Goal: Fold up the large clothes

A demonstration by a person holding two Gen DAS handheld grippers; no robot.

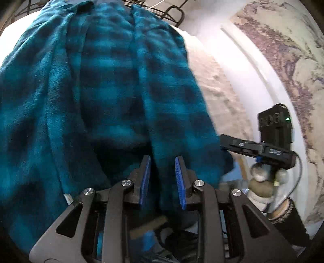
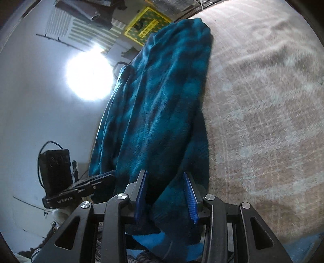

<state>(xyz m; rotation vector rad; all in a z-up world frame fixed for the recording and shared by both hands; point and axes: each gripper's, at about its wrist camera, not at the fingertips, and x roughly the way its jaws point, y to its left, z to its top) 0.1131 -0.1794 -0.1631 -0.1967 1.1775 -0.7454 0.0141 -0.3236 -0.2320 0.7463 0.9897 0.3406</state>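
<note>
A large teal and dark blue checked fleece garment (image 1: 113, 85) hangs lengthwise ahead of both grippers, its far end lying on a pale rug (image 1: 218, 89). My left gripper (image 1: 162, 159) has a thick fold of the fleece between its blue pads (image 1: 146, 178) and grips its near edge. My right gripper (image 2: 165, 176) also has a bunched fold of the same garment (image 2: 162, 97) between its pads (image 2: 190, 196). The right gripper also shows in the left wrist view (image 1: 255, 147), gripping the garment's right corner. The left gripper shows in the right wrist view (image 2: 85, 186).
The beige patterned rug (image 2: 263, 113) fills the right side. A white wall and baseboard (image 1: 253, 66) run along the rug. A bright light glare (image 2: 89, 76) is on the left. Black wire furniture legs (image 1: 172, 12) stand at the garment's far end.
</note>
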